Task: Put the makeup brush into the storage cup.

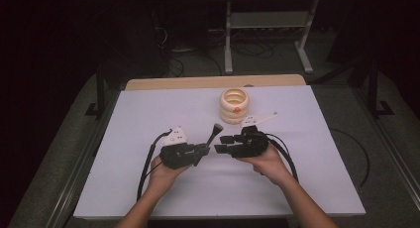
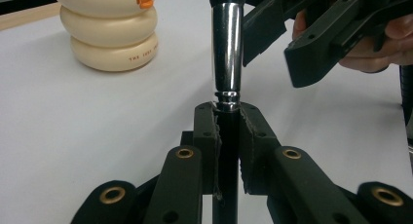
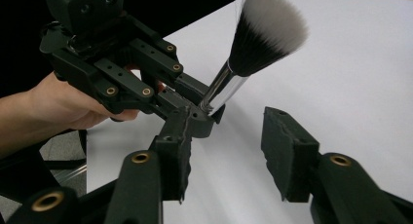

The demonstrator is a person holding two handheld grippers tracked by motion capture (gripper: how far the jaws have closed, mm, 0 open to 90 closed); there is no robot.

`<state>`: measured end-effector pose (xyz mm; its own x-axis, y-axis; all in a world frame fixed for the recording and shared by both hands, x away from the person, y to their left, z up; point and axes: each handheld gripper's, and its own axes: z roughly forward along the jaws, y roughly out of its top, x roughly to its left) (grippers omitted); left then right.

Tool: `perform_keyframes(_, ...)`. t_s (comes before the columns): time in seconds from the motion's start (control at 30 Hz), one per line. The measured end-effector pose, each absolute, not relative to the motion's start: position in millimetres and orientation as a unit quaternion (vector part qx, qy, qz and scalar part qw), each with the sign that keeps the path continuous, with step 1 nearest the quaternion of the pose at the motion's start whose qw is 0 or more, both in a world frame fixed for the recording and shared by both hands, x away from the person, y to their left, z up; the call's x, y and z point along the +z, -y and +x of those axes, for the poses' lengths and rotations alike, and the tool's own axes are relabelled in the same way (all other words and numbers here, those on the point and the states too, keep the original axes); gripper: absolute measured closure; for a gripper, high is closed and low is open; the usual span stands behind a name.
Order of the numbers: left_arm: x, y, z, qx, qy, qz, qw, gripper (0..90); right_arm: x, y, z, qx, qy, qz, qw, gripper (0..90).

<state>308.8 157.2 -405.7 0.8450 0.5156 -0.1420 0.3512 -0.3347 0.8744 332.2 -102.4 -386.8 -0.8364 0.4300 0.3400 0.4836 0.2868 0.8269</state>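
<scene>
My left gripper (image 2: 228,121) is shut on the black handle of a makeup brush (image 2: 228,44), just below its chrome ferrule. The brush (image 1: 216,131) rises tilted from the jaws, its dark, white-tipped bristles (image 3: 267,31) uppermost. My right gripper (image 3: 229,141) faces it from the right with its jaws apart and only bare table between the pads. Its tips (image 1: 221,143) are close to the left gripper (image 1: 204,148) near the table's middle. The right gripper's fingers (image 2: 292,44) reach in beside the ferrule without touching it.
A cream stack of rings with an orange knob (image 1: 234,105) stands behind the grippers, toward the far edge of the white table (image 1: 148,109). The same stack (image 2: 111,31) is at the upper left of the left gripper view. Cables trail from both grippers.
</scene>
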Motion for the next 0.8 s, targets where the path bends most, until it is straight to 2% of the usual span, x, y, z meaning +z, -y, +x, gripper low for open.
perform_keyframes(0.53, -405.7, -153.4, 306.6, 0.078, -0.257, 0.809, 0.522, 79.4, -386.0, 100.3, 336.8, -0.544, 0.786, -0.291, 0.036, 63.9)
perform_keyframes(0.8, -405.9, -152.0, 306.5, 0.077, -0.255, 0.809, 0.524, 79.4, -387.8, 95.8, 338.8, -0.548, 0.783, -0.292, 0.047, 65.5)
